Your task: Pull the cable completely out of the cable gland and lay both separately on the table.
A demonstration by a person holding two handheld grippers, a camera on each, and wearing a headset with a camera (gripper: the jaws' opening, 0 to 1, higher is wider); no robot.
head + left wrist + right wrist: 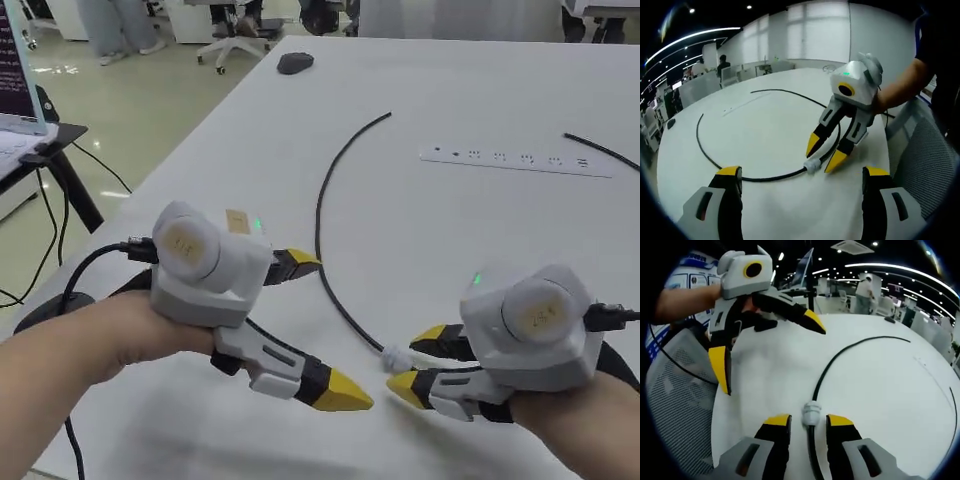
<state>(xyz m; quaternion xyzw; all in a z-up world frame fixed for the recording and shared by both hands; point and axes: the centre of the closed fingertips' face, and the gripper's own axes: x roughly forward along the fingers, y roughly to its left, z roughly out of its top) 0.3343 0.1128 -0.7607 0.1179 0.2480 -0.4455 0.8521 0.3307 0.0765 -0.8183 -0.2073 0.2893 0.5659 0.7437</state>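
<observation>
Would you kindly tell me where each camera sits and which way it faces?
Head view: on the headset, looking forward and down at the table; left hand and right hand hold the left tongs and right tongs.
Left gripper view: rides the left tongs, facing across the table to the right tongs and the arm holding them; own jaws below.
Right gripper view: rides the right tongs, facing the left tongs; own jaws straddle the cable gland.
Shared: all three show the black cable and cable gland.
</observation>
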